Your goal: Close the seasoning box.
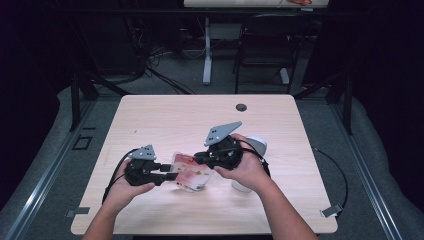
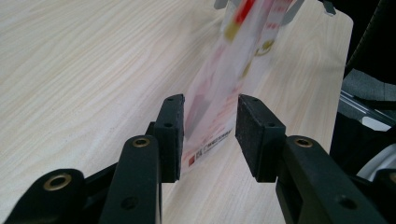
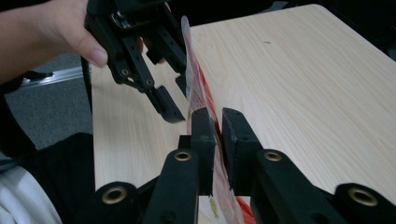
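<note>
Right gripper [image 3: 218,128]: jaws nearly together, pinching the red-printed plastic packet [image 3: 198,93] edge-on at centre of the right gripper view. Left gripper [image 2: 209,126]: jaws apart, straddling the packet's other end; the left pad touches the film, with a clear gap at the right pad. In the high view the packet [image 1: 189,172] sits centre frame, held between both grippers above the wooden table [image 1: 165,117]. A white object [image 1: 257,145] sits just behind the right hand [image 1: 250,172], what it is unclear.
</note>
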Demonstrator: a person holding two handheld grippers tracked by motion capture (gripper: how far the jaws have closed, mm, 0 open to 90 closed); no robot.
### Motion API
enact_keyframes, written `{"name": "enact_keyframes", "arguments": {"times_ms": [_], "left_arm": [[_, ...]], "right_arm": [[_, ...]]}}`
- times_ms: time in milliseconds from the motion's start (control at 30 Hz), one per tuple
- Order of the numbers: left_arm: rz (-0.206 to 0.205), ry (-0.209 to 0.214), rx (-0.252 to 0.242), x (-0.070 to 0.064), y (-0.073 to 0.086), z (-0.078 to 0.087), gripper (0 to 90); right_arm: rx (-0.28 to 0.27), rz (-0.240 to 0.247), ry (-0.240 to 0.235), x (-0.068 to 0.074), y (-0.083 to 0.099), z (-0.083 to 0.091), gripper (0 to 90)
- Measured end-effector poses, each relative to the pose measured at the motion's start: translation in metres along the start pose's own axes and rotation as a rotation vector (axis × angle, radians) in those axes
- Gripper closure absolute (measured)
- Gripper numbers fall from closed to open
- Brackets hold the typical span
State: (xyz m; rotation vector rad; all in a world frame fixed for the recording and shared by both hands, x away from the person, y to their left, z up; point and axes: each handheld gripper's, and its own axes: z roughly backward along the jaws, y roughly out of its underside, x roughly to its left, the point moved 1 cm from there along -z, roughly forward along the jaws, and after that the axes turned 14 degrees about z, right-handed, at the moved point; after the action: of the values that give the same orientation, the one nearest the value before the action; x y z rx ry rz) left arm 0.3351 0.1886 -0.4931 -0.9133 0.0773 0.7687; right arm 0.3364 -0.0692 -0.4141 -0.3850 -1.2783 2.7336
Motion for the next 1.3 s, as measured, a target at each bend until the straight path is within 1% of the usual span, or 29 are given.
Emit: {"name": "enact_keyframes", "arguments": {"times_ms": [33, 67, 133, 200, 233, 267, 333, 400, 467, 567, 667, 800, 867, 933, 1000, 1033, 1133, 1200, 1233, 1300], "left_arm": [[-0.004, -0.005, -0.002, 0.0, 0.0, 0.001, 62.8], [-0.005, -0.005, 0.007, 0.0, 0.0, 0.001, 64.7], [-0.009, -0.008, 0.01, 0.0, 0.002, 0.003, 68.1], [-0.006, -0.01, 0.009, 0.001, 0.003, 0.004, 67.9], [-0.006, -0.01, 0.009, 0.001, 0.003, 0.004, 66.6], [0.0, -0.014, -0.001, 0.004, 0.004, 0.007, 65.6], [0.007, -0.006, -0.007, 0.005, 0.005, 0.011, 65.0], [0.01, -0.006, -0.016, 0.006, 0.005, 0.012, 64.4], [0.017, -0.008, -0.028, 0.007, 0.006, 0.016, 63.5], [0.023, -0.015, -0.021, 0.008, 0.007, 0.017, 59.7], [0.026, -0.017, -0.015, 0.008, 0.009, 0.017, 57.3], [0.025, -0.048, -0.019, 0.007, 0.01, 0.018, 54.3], [0.029, -0.051, -0.028, 0.007, 0.01, 0.02, 53.6], [0.023, -0.054, -0.036, 0.006, 0.011, 0.023, 53.4], [0.021, -0.054, -0.039, 0.006, 0.012, 0.026, 53.3], [0.021, -0.055, -0.042, 0.006, 0.013, 0.027, 53.3], [0.028, -0.065, -0.047, 0.009, 0.015, 0.033, 53.5], [0.035, -0.067, -0.052, 0.01, 0.016, 0.037, 53.6], [0.039, -0.067, -0.057, 0.011, 0.017, 0.039, 53.8], [0.045, -0.068, -0.064, 0.013, 0.018, 0.041, 53.8]], "right_arm": [[-0.004, 0.001, -0.004, 0.001, -0.002, -0.002, 82.5], [-0.011, 0.001, -0.009, 0.002, -0.004, -0.005, 81.1], [-0.035, -0.007, -0.007, 0.004, -0.008, -0.007, 76.3], [-0.061, -0.014, -0.014, 0.005, -0.011, -0.008, 75.2], [-0.074, -0.018, -0.017, 0.005, -0.013, -0.007, 73.1], [-0.091, -0.026, -0.013, 0.005, -0.014, -0.007, 71.6], [-0.099, -0.032, -0.011, 0.004, -0.015, -0.005, 70.9], [-0.099, -0.032, -0.007, 0.004, -0.015, -0.004, 70.7], [-0.104, -0.037, 0.004, 0.004, -0.014, -0.001, 68.4], [-0.116, -0.043, 0.015, 0.004, -0.013, 0.002, 67.5], [-0.126, -0.053, 0.016, 0.004, -0.013, 0.006, 62.3], [-0.132, -0.063, 0.048, 0.003, -0.01, 0.011, 58.0], [-0.138, -0.069, 0.063, 0.002, -0.009, 0.015, 56.4], [-0.143, -0.084, 0.082, 0.002, -0.007, 0.018, 54.8], [-0.149, -0.102, 0.105, 0.002, -0.004, 0.021, 55.1], [-0.143, -0.109, 0.108, 0.003, -0.003, 0.021, 55.1], [-0.11, -0.106, 0.138, 0.005, 0.001, 0.024, 55.2], [-0.098, -0.109, 0.15, 0.005, 0.004, 0.025, 54.3], [-0.095, -0.113, 0.17, 0.005, 0.006, 0.027, 53.8], [-0.111, -0.128, 0.178, 0.005, 0.01, 0.031, 53.2]]}}
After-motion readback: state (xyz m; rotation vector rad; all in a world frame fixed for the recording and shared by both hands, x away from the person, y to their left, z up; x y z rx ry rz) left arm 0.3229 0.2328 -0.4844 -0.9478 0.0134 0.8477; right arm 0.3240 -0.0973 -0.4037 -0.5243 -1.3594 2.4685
